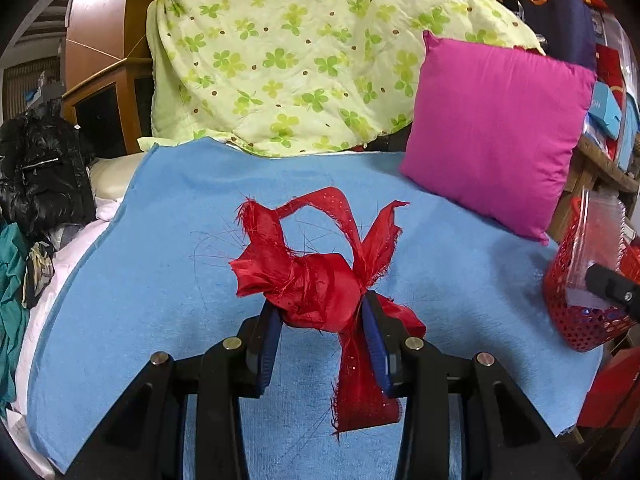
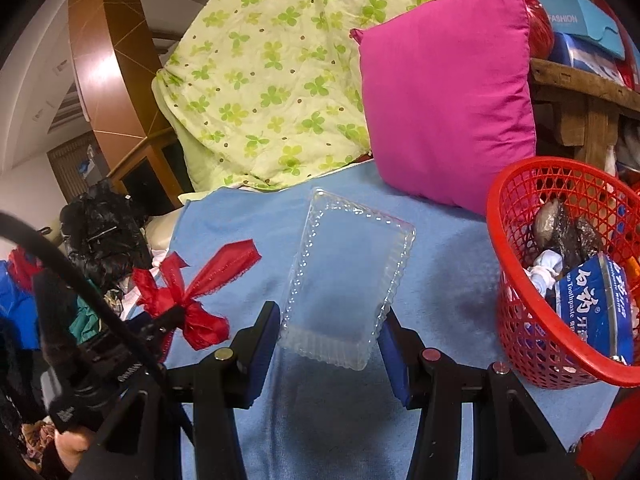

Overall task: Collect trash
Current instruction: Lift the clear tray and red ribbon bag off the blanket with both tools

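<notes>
Holding two items above the blue blanket [image 1: 160, 240]: left gripper [image 1: 320, 316] pinches red ribbon scrap [image 1: 316, 280], right gripper [image 2: 332, 332] clamps clear tray [image 2: 348, 276]. Red basket [image 2: 520, 320] w/ some trash already; we judge both still to drop in

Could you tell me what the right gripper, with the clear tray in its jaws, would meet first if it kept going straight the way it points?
Probably the pink cushion, which stands straight beyond the clear tray held by the right gripper. Depth is hard to judge, so it might skim the blue cloth first.
</notes>
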`<state>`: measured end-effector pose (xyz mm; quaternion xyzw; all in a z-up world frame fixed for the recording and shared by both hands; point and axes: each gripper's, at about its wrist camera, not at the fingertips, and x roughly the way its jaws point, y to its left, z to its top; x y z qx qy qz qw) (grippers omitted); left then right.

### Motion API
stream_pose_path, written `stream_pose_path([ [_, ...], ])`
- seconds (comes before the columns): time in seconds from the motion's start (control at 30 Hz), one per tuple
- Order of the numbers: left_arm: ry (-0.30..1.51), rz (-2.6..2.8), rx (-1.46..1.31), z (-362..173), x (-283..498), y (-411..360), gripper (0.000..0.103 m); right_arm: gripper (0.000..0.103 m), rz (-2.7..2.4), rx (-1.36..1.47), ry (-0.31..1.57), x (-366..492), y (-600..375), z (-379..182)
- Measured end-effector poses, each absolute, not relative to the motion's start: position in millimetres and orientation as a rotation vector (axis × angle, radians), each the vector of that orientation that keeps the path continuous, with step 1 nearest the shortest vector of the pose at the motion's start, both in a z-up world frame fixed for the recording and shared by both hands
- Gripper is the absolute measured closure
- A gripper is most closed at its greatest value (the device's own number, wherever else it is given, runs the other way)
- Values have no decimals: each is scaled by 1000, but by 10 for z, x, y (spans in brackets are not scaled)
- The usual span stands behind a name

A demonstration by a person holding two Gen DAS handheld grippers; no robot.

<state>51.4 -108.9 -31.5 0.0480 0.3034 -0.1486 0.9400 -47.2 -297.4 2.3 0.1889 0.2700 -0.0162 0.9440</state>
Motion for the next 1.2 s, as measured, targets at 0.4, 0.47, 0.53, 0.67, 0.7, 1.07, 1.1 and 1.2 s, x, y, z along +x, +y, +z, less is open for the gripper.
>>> stream_pose_path([
  [0.4, 639, -312, 124, -372, 578, -1238, 61, 51, -20, 400, 554, -466, -3012, 40],
  [0.47, 635, -312, 129, -371, 570, -1248, 61, 51, -18, 403, 550, -478, -3020, 43],
  [0.53, 636, -316, 128, -376, 566, -1258, 61, 51, -18, 405, 548, -480, -3023, 48],
  [0.67, 641, -319, 131, -392, 568, -1277, 61, 51, -14, 407, 550, -482, -2998, 38],
  [0.7, 643, -322, 130, -393, 575, -1273, 61, 51, -12, 405, 550, -483, -2999, 39],
  [1.07, 632, -328, 132, -380, 579, -1282, 61, 51, -9, 402, 541, -510, -3010, 66],
  [1.1, 630, -329, 133, -378, 576, -1284, 61, 51, -9, 402, 539, -520, -3016, 67],
  [1.2, 624, -332, 135, -372, 556, -1273, 61, 51, -7, 401, 538, -535, -3013, 69],
])
